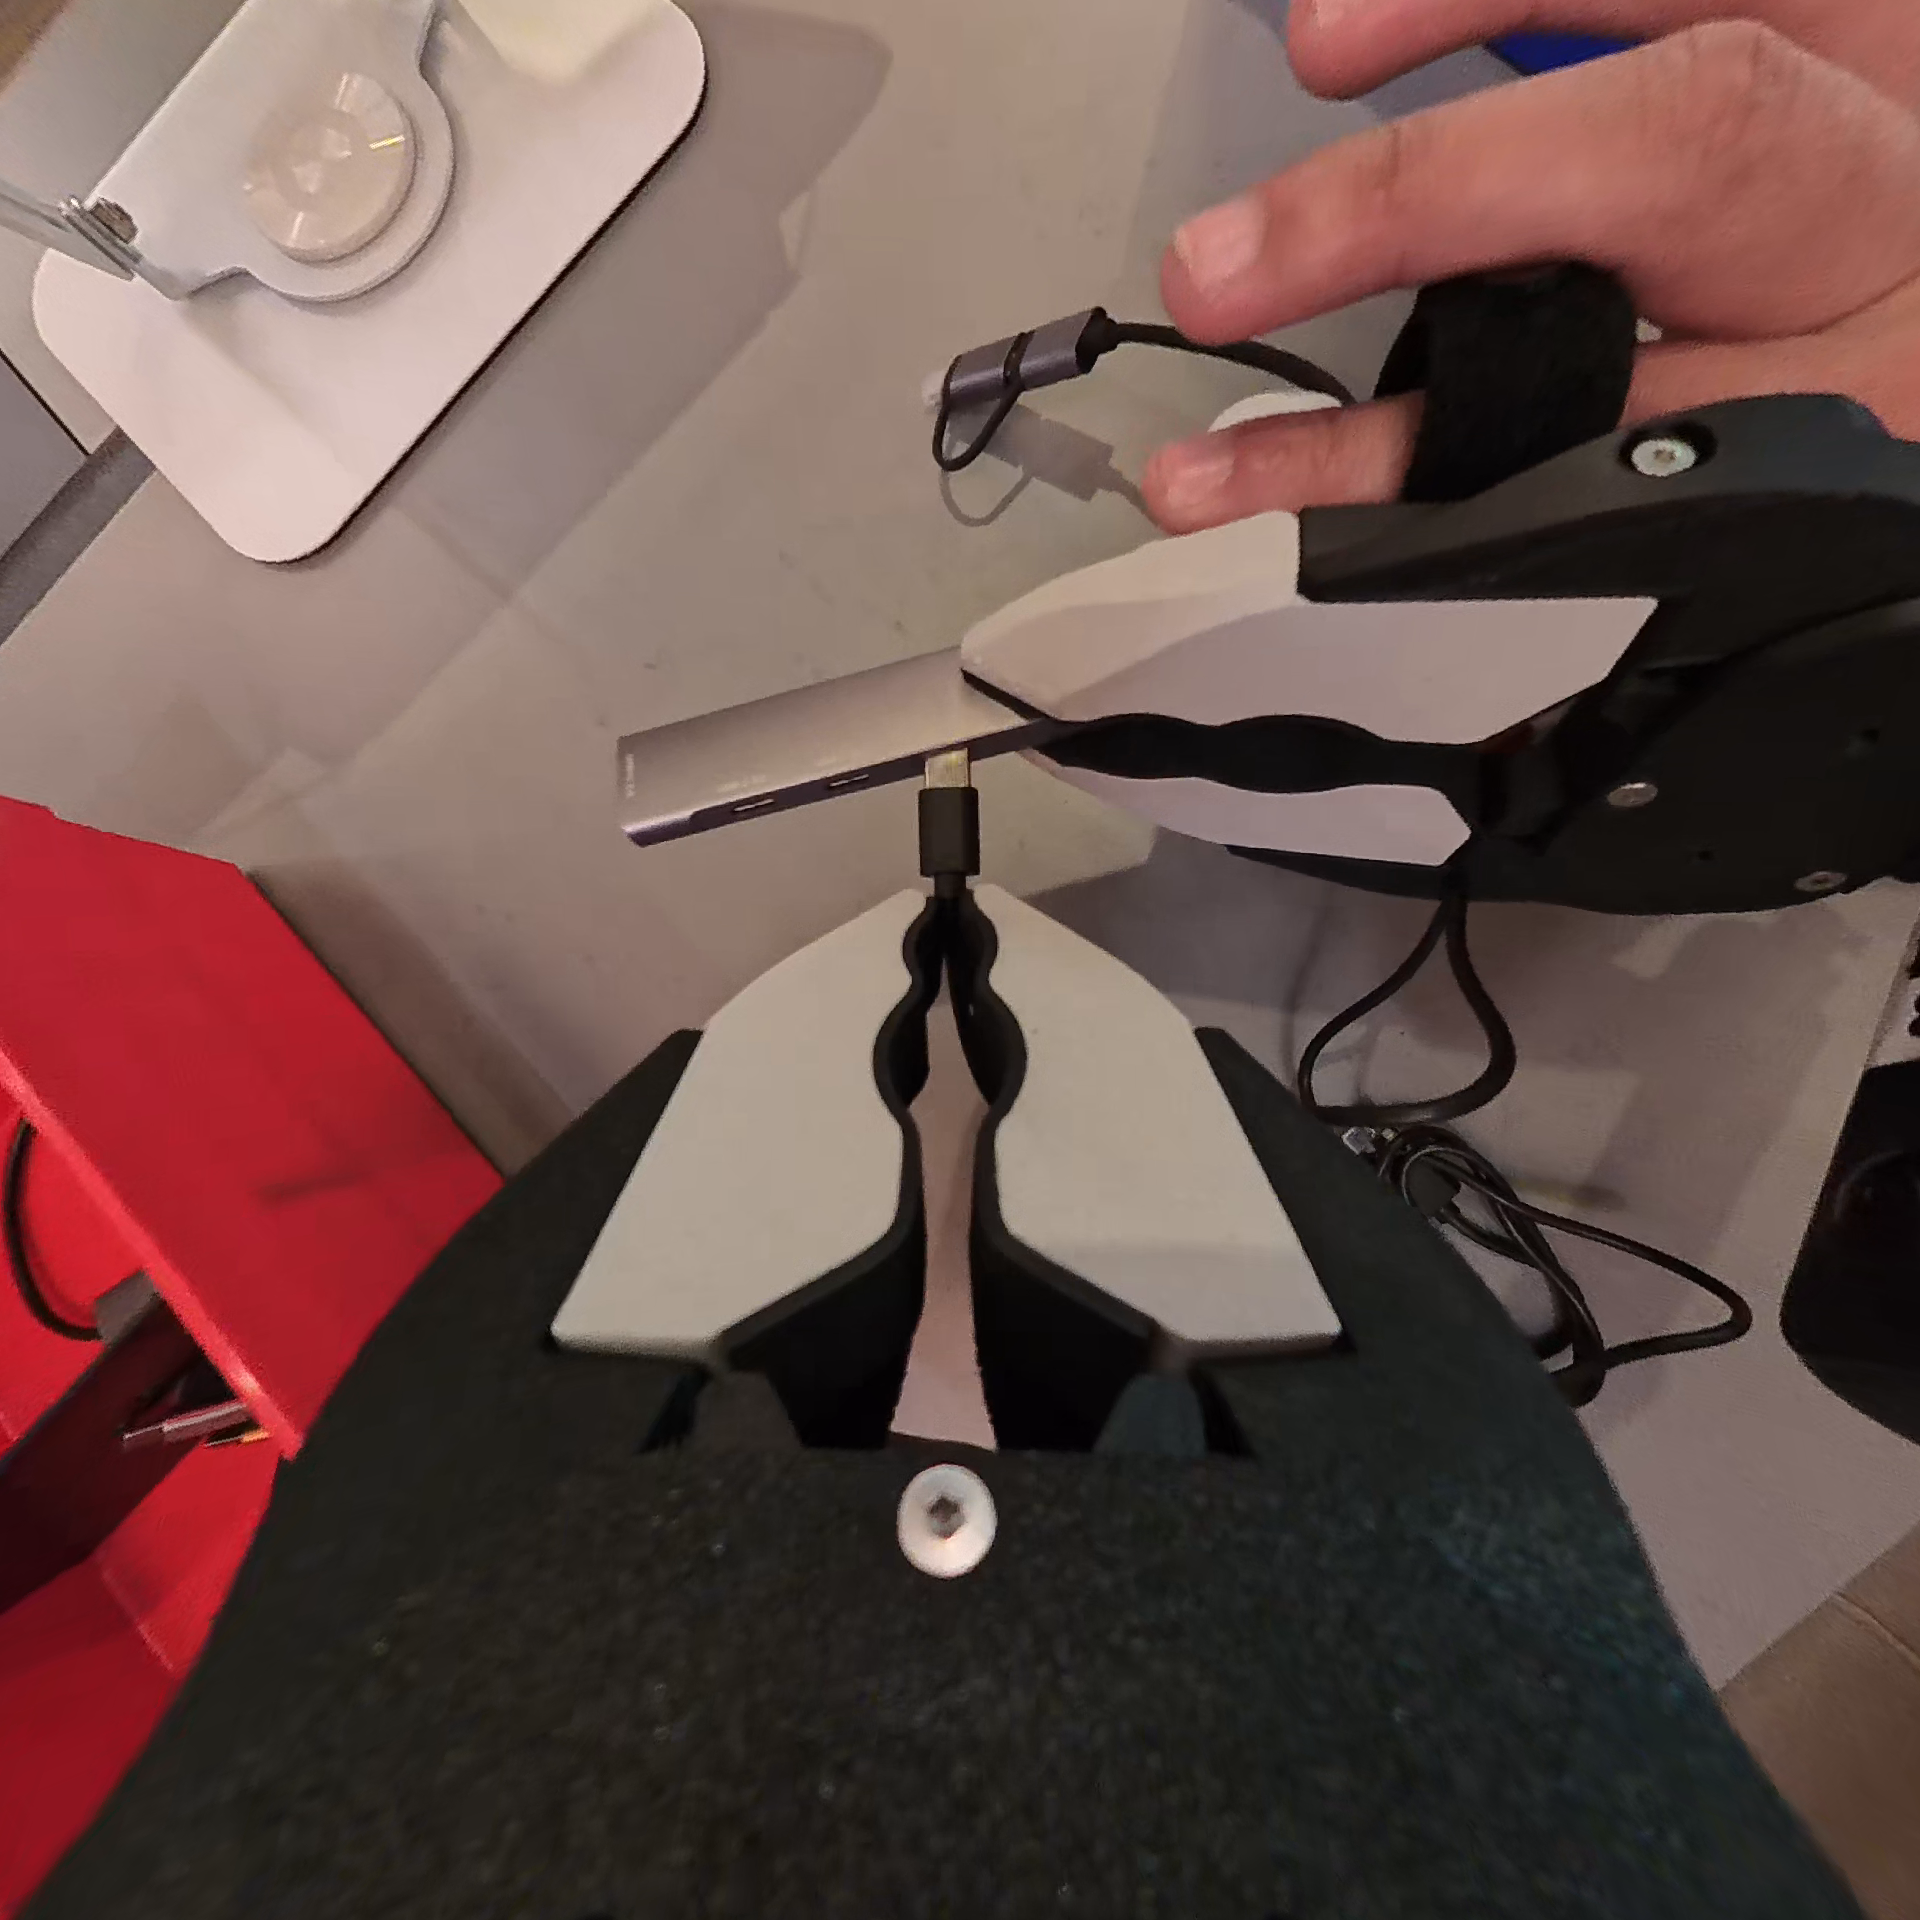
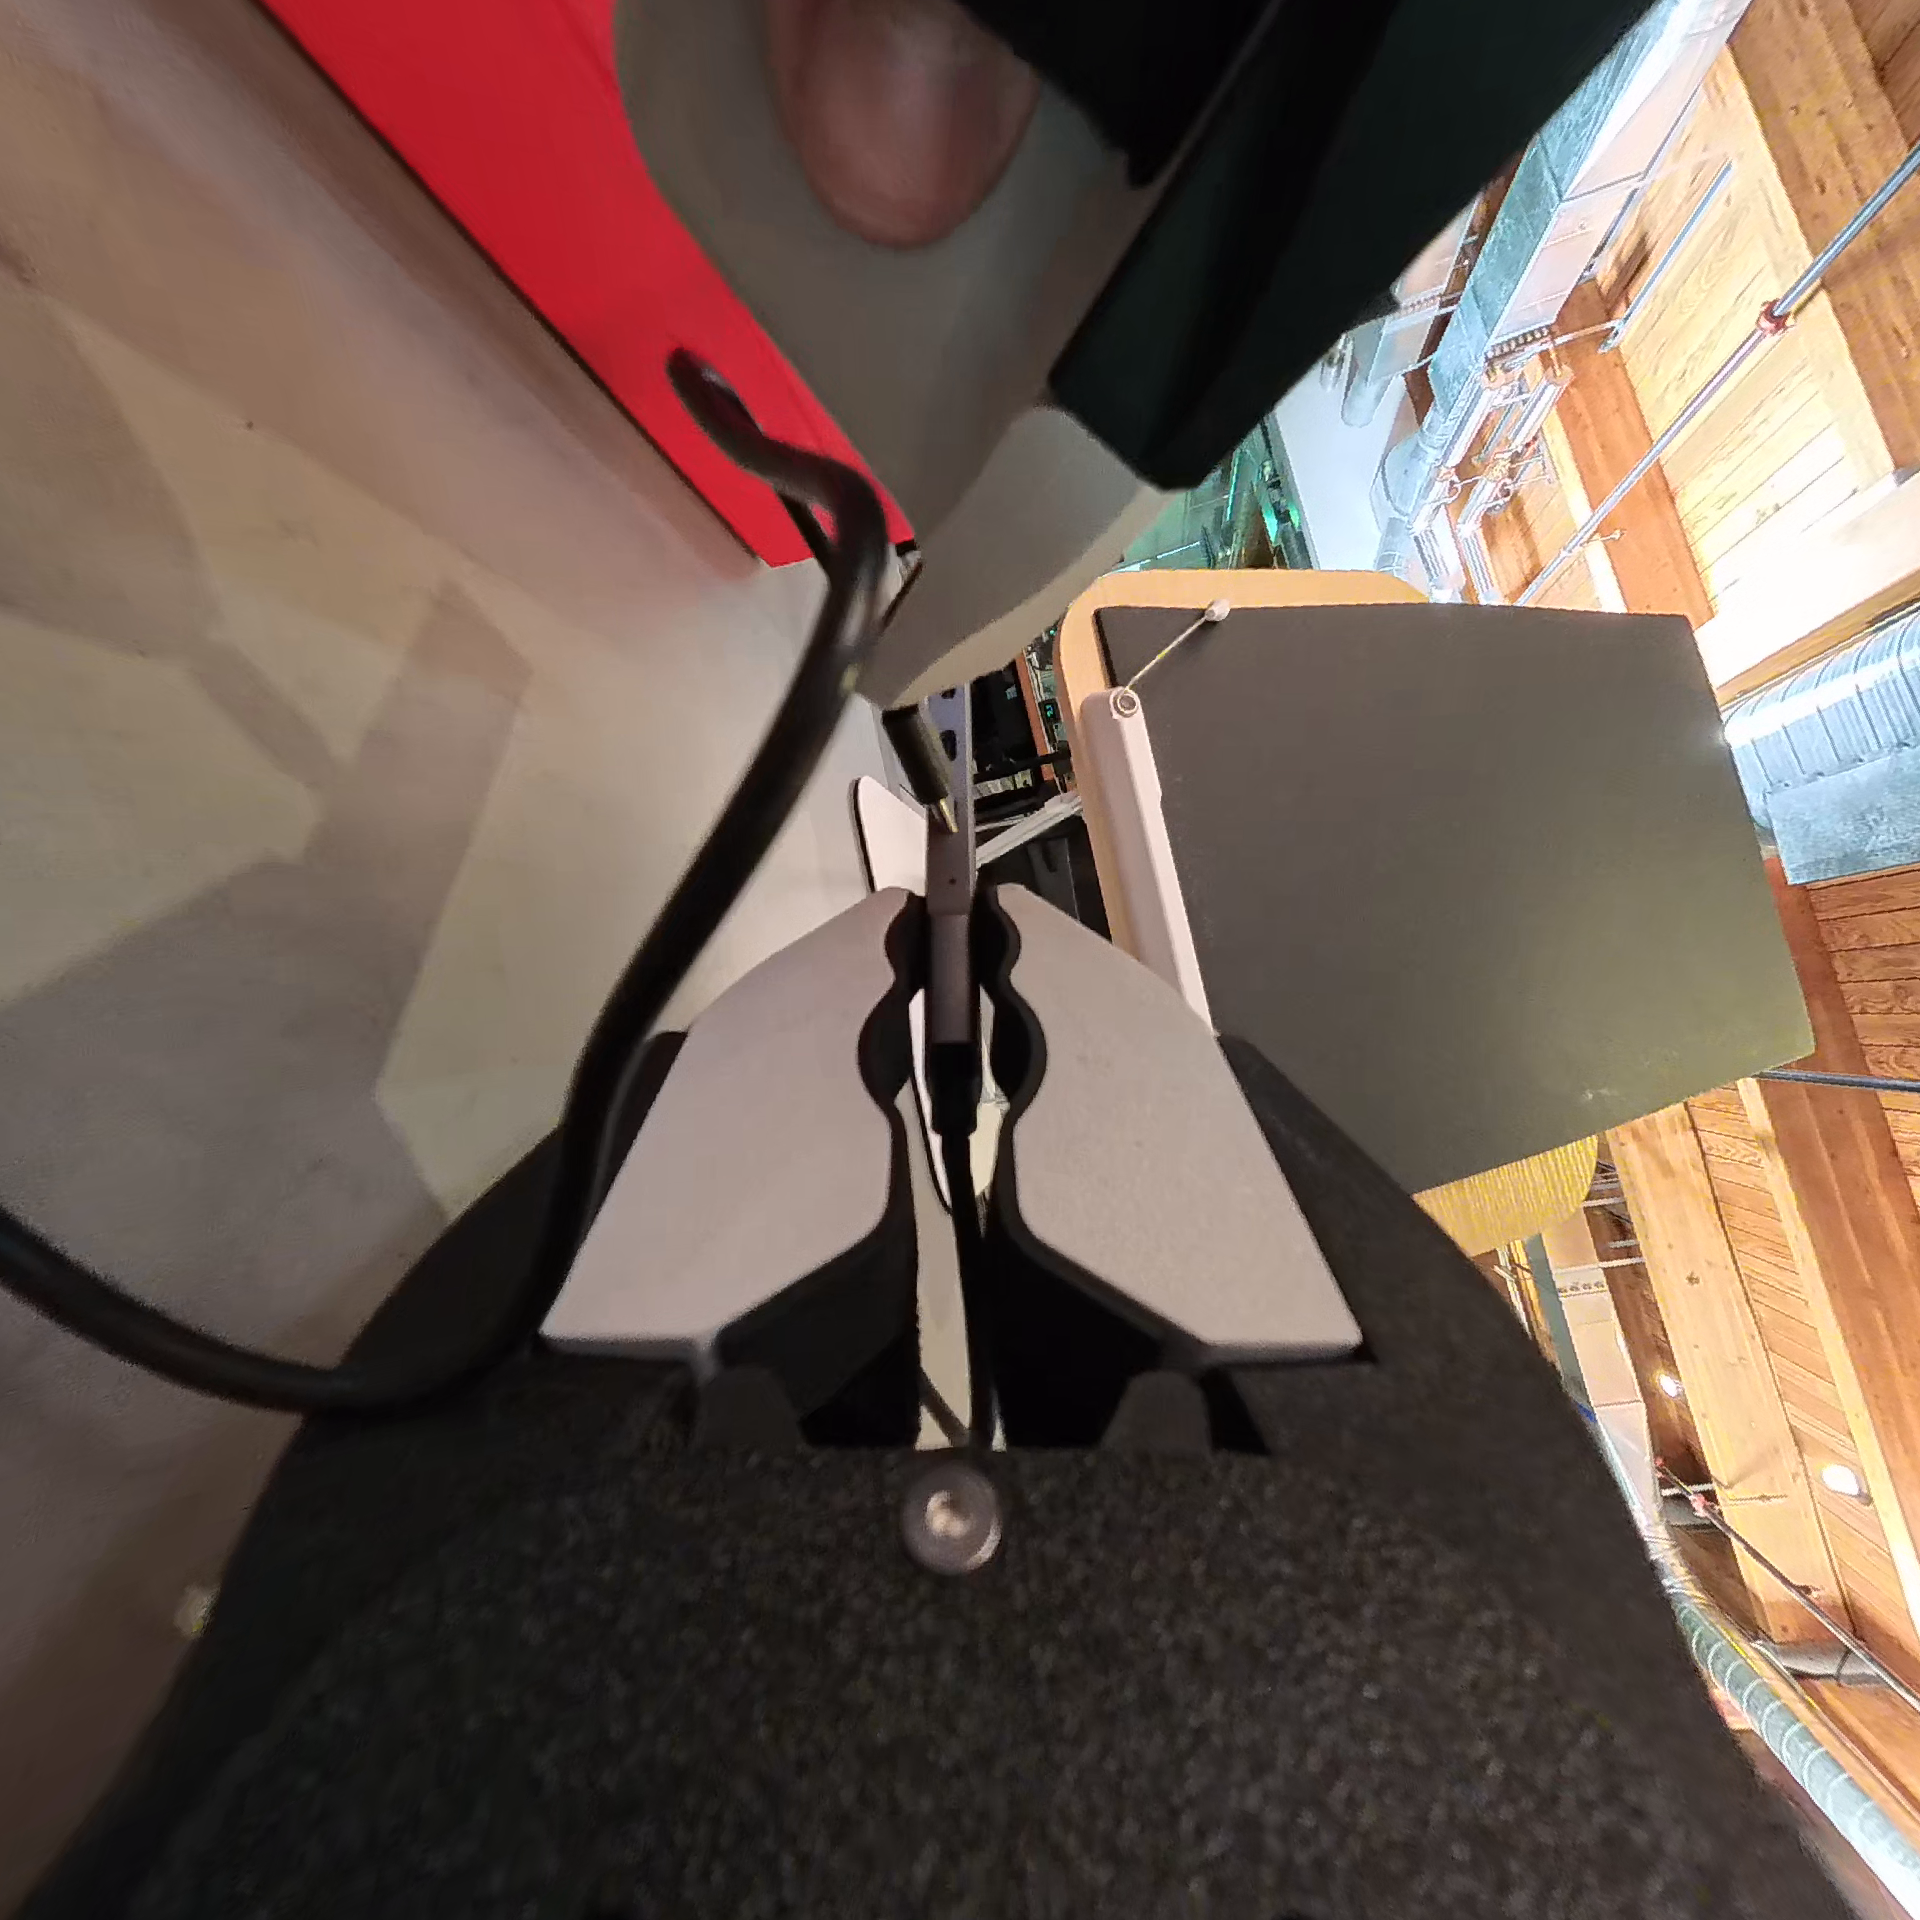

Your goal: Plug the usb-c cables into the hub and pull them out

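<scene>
A slim grey hub [image 1: 790, 748] is held in the air, flat between the fingers of my right gripper [image 1: 987, 691], which reaches in from the right. My left gripper [image 1: 948, 899] is shut on a black usb-c cable just behind its plug [image 1: 948, 831]. The plug's bare metal tip meets a port on the hub's near edge; how deep it sits cannot be told. In the right wrist view my right gripper [image 2: 951, 904] grips the hub [image 2: 951, 935] edge-on, with the plug [image 2: 920, 758] touching it from above. The hub's own lead ends in a grey connector [image 1: 1023, 364].
A red box [image 1: 156, 1039] stands at the left. A white pad with a metal stand base [image 1: 343, 260] lies at the far left. A tangle of black cables [image 1: 1507, 1195] lies at the right beside a black object [image 1: 1860, 1247]. A person's hand [image 1: 1558, 208] holds the right gripper. Left tips to right tips: about 4 cm.
</scene>
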The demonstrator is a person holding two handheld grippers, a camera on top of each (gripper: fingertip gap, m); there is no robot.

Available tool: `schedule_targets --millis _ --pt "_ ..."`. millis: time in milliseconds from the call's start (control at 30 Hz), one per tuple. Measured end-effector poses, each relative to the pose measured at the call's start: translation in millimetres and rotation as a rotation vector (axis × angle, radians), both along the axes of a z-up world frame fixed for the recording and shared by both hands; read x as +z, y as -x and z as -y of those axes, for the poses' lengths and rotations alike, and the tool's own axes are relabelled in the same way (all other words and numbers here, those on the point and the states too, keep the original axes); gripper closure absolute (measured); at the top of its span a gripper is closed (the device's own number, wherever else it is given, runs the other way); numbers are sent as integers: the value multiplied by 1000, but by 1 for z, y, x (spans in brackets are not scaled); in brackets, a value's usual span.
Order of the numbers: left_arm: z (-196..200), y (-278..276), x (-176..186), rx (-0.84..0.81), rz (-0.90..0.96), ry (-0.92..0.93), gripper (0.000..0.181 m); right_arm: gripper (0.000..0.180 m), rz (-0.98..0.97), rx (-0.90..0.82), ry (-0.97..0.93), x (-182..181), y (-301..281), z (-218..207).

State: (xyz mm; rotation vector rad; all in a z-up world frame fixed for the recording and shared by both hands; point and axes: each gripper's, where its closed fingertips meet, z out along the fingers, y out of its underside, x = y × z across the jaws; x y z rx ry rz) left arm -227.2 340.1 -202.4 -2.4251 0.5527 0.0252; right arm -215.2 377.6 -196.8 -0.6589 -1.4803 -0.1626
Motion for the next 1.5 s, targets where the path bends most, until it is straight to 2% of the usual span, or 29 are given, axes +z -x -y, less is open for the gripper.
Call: schedule_targets --millis 333,467,667,867,1067,1200,1367,1500 --pt "-6 -7 2 -1 58 -61 179 172 5 1 -4 -3 -3 0" --pt "-8 -12 10 -29 126 -155 179 170 -51 21 36 3 -7 -1" --pt "-3 -11 8 -35 233 -190 179 170 -62 47 43 2 -4 4" --pt "-1 -8 2 -58 158 -224 179 171 -37 59 34 -4 -2 10" --pt "1 -7 1 -119 166 -202 179 171 -50 87 24 -2 -2 15" --pt "4 -3 -8 -117 181 -178 179 170 -4 106 5 -10 1 20" --pt "6 0 0 -96 188 -190 179 171 -50 116 71 -7 7 19" --pt "7 0 3 -82 173 -182 179 171 -62 90 16 -4 8 18"
